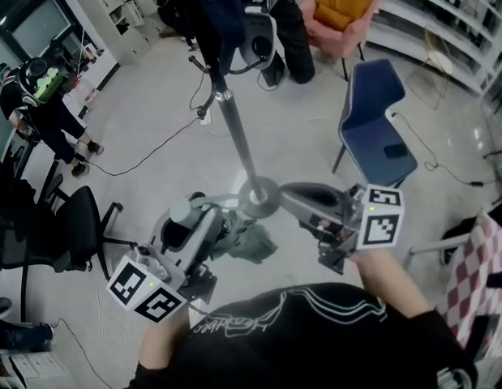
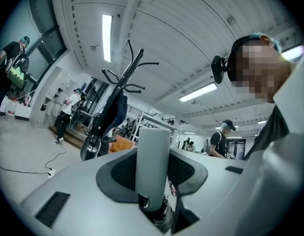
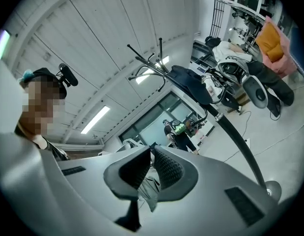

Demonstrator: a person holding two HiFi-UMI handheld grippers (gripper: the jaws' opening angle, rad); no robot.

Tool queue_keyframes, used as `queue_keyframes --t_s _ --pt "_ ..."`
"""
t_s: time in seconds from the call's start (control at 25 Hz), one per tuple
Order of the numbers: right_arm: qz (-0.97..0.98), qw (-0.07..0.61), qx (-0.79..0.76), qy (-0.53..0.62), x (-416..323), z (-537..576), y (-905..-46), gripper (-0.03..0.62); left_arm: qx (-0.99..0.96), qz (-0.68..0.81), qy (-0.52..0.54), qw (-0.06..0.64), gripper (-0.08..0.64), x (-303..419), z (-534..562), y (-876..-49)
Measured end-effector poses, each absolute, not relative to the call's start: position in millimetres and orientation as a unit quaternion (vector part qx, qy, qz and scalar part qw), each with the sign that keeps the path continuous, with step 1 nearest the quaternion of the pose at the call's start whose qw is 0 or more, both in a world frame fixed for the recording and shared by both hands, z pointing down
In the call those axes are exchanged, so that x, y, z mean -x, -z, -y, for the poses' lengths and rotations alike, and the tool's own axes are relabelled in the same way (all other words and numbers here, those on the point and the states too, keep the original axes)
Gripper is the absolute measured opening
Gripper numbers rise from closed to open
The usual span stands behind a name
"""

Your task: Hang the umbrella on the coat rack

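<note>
Right of the coat rack point(image 1: 238, 144), blue chair point(image 1: 376, 112); coats point(image 1: 214, 6) apparently hung.

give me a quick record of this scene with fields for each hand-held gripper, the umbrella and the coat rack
left hand-held gripper: shut on the umbrella handle, a grey cylinder between its pads
right hand-held gripper: shut on the umbrella fabric
umbrella: folded, grey-green, carried between both grippers
coat rack: stands just ahead of the grippers, dark coat hanging on it
task state: umbrella not yet on the rack
</note>
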State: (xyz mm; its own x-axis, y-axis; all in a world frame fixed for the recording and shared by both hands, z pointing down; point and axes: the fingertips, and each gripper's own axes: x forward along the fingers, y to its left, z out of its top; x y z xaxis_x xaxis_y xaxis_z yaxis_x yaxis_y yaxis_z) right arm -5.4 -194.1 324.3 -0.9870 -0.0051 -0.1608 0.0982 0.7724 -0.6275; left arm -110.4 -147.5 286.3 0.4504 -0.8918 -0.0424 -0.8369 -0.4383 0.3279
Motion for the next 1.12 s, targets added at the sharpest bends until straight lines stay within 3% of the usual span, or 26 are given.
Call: queue_keyframes --t_s 0.12,0.44,1.12 --pt "-0.940 0.078 -0.036 0.331 5.1 204.6 -328.1 0.023 -0.843 0.510 0.109 0.131 0.143 107.0 158.7 -288.4" --pt "-0.933 0.084 -0.086 0.338 16.4 215.0 -336.2 0.178 -0.858 0.487 0.110 0.121 0.143 96.7 172.3 -286.7" --pt "-0.926 0.074 -0.093 0.359 90.7 229.4 -349.0 0.176 -0.878 0.442 0.113 0.144 0.144 144.3 208.7 -291.0"
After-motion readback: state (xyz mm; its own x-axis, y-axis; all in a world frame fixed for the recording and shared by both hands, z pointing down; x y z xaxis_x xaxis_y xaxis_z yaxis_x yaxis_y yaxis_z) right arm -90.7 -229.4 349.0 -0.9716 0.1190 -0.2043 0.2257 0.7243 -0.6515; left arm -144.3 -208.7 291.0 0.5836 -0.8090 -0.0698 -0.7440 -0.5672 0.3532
